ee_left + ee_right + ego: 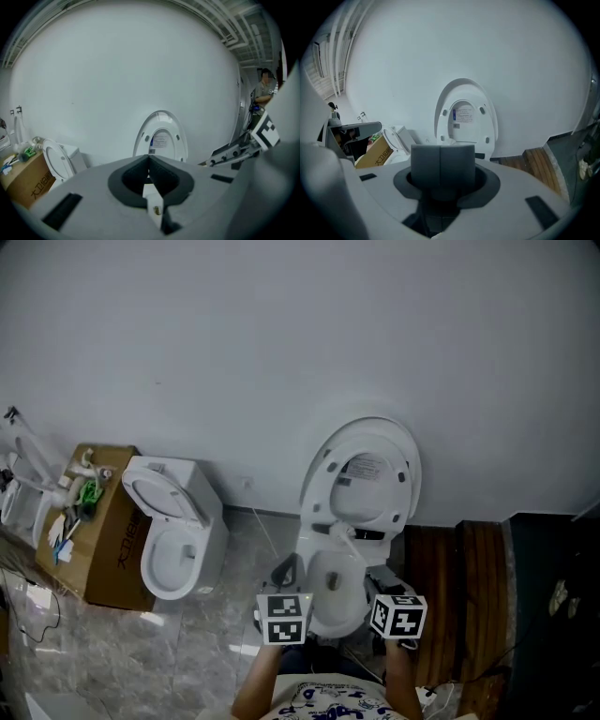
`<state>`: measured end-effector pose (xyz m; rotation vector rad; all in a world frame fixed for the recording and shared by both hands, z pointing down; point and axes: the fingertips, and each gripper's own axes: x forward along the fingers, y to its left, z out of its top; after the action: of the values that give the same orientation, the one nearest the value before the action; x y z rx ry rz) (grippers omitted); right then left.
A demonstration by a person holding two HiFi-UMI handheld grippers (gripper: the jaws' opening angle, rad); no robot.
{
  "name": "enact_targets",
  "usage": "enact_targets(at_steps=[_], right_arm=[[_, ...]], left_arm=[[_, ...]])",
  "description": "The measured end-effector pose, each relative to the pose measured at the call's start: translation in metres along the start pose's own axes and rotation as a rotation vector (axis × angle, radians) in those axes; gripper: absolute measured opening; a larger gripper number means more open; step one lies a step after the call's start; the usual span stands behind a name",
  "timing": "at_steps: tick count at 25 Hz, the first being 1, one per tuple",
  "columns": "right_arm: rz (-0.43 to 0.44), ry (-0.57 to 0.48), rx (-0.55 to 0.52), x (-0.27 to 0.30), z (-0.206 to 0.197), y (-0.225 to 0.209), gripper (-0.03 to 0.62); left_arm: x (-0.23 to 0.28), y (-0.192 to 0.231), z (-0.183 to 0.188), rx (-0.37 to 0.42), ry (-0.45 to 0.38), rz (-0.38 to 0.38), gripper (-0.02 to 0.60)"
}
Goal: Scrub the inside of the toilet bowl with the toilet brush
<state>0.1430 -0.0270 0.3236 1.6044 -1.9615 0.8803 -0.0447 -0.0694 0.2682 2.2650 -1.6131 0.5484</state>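
Observation:
The white toilet stands against the wall with its lid (367,472) and seat raised; its bowl (336,594) lies just ahead of both grippers. My left gripper (286,571) hovers at the bowl's left rim, shut on a white flat handle (152,196) that looks like the toilet brush's; the brush head is hidden. My right gripper (385,578) sits at the bowl's right rim. Its grey pads (426,164) are pressed together with nothing between them. The raised lid (161,138) faces the left gripper, and the same lid (465,117) fills the middle of the right gripper view.
A second white toilet (174,538) stands to the left beside a cardboard box (105,538) topped with small items. A wooden panel (457,585) and dark equipment (553,606) lie to the right. The floor (169,652) is grey marble tile. A person (264,90) stands far off.

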Motion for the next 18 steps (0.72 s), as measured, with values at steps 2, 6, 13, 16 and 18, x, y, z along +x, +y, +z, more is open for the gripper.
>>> enact_targets(at_steps=[2, 6, 13, 16, 18], right_arm=[[0.000, -0.001, -0.007, -0.001, 0.001, 0.002, 0.166], [0.000, -0.008, -0.019, -0.001, 0.004, 0.003, 0.166], [-0.007, -0.020, -0.036, -0.003, 0.010, 0.003, 0.166], [-0.003, -0.024, -0.030, -0.003, 0.012, 0.004, 0.167], [-0.003, -0.023, -0.027, -0.003, 0.012, 0.004, 0.166]], left_arm=[[-0.002, 0.002, 0.001, -0.001, -0.004, 0.005, 0.003], [-0.003, 0.004, 0.005, -0.005, -0.011, 0.011, 0.003], [-0.001, 0.003, 0.009, -0.006, -0.018, 0.009, 0.003], [0.000, 0.002, 0.010, -0.003, -0.021, 0.004, 0.003], [-0.001, 0.003, 0.012, -0.001, -0.023, 0.003, 0.003]])
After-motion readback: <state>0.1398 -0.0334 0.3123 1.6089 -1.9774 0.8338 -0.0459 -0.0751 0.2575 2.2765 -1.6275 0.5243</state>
